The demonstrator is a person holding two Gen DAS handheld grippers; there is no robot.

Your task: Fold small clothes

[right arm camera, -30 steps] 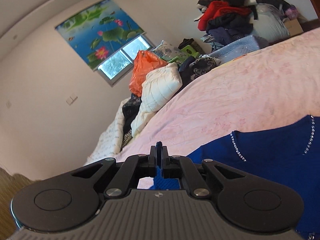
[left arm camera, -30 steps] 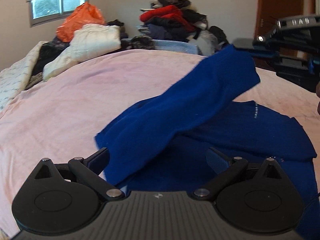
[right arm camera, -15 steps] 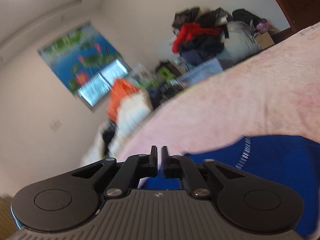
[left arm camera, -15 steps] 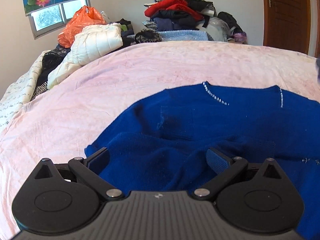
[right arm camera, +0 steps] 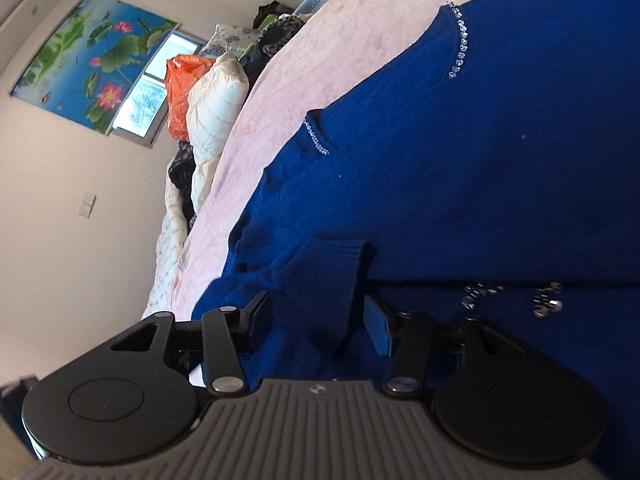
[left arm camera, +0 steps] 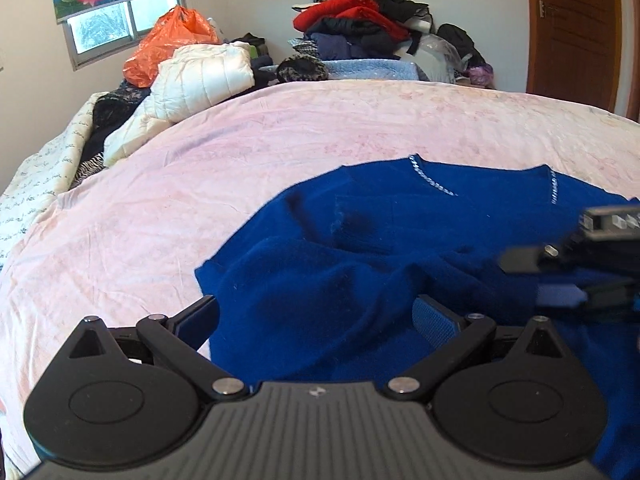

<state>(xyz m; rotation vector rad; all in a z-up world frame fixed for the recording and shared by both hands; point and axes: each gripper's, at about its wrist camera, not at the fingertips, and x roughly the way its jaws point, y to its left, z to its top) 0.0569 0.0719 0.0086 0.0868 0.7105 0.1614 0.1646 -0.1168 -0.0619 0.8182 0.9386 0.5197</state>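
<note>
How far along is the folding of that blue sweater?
Early on. One sleeve already lies folded across the blue sweater, which is spread on the pink bedspread. Nothing is in hand: the left claw and right claw are both open. The other sleeve and the body folds appear to be left.

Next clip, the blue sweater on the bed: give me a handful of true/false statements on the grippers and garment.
1. The blue sweater lies on a pink bedspread. True.
2. The left gripper is clamped shut on fabric. False: its jaws are spread wide.
3. The right gripper is open, a ribbed sleeve cuff between its fingers. True.
4. The sweater's neckline is plain. False: rhinestone trim edges it.
</note>
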